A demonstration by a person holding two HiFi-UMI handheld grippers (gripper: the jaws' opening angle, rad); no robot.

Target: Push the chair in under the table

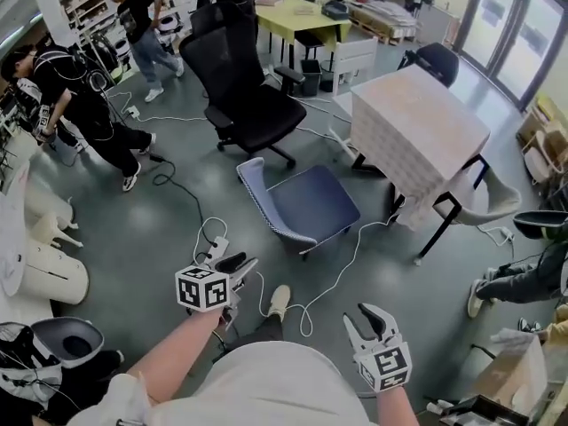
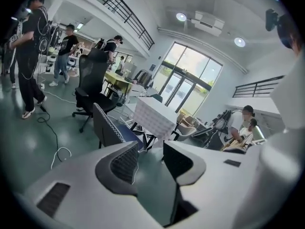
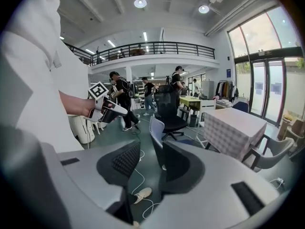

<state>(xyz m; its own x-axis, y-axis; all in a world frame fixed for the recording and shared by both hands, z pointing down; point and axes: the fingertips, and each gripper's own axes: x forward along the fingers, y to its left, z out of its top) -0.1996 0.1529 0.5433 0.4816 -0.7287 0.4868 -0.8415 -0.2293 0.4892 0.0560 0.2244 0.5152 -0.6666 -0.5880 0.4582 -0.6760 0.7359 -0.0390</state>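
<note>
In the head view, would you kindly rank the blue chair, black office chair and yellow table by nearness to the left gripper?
1. The blue chair, just ahead of the left gripper.
2. The black office chair, farther back.
3. The yellow table, far end.

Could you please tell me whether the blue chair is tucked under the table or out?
Out. The blue padded chair stands on open floor beside the cloth-covered table, its seat not beneath it.

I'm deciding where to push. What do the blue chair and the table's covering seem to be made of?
The blue chair looks matte, probably woven fabric, with no shine. The tablecloth is pale checked cloth, hanging softly over the edges. The table legs are thin and black, likely painted metal.
</note>
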